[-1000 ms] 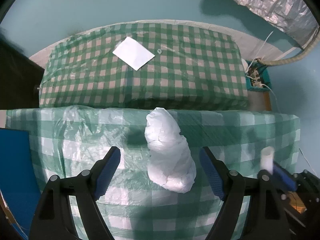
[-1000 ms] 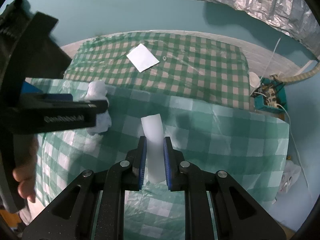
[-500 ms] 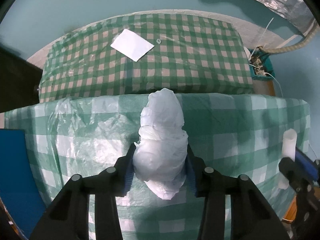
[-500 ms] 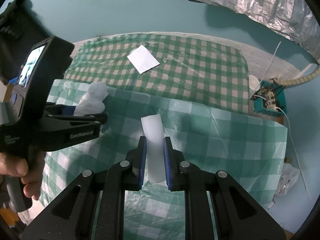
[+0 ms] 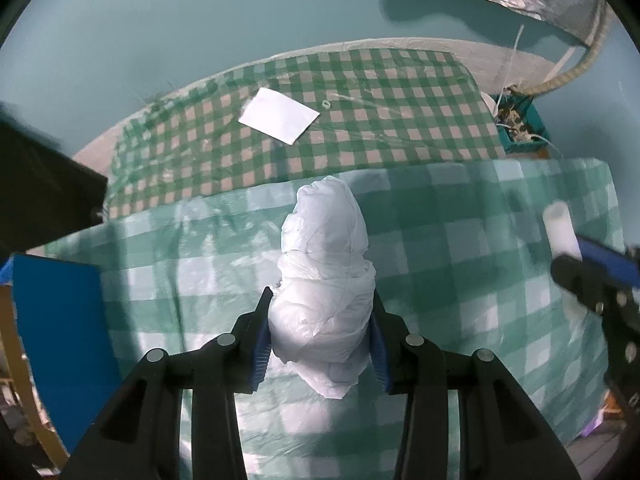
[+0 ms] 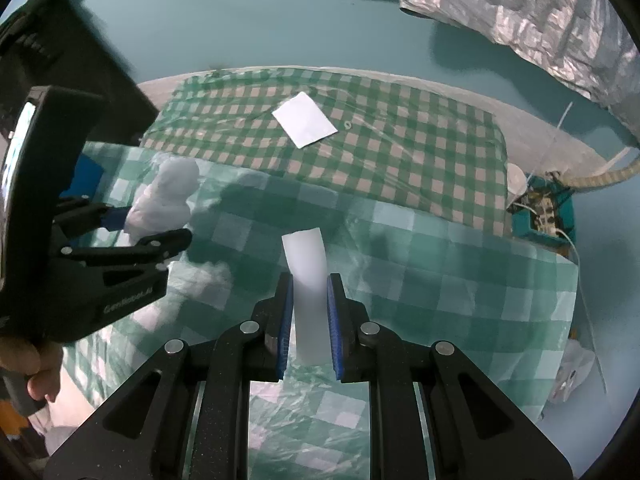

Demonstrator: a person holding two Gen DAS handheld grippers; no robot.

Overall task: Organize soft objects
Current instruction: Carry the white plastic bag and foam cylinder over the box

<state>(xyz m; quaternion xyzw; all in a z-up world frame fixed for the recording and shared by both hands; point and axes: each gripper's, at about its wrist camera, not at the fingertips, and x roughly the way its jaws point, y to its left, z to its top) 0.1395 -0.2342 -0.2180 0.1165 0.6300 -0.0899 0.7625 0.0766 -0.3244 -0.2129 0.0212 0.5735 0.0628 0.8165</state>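
My left gripper (image 5: 320, 332) is shut on a crumpled white plastic bag bundle (image 5: 326, 264) and holds it above the light green checked cloth (image 5: 460, 248). The bundle also shows in the right wrist view (image 6: 164, 204), at the left, in the left gripper (image 6: 152, 226). My right gripper (image 6: 307, 312) is shut on a white foam roll (image 6: 306, 276) that sticks out forward between the blue pads. The roll shows at the right edge of the left wrist view (image 5: 562, 230), held by the right gripper (image 5: 576, 252).
Behind the near cloth is a raised surface with a darker green checked cloth (image 5: 380, 112) and a white paper sheet (image 5: 278, 115) on it. A teal box of cables (image 6: 544, 212) sits at the right. A blue panel (image 5: 56, 320) is at the left.
My left gripper has closed on the white bag bundle and lifted it off the cloth. My right gripper still holds the foam roll and has barely moved.
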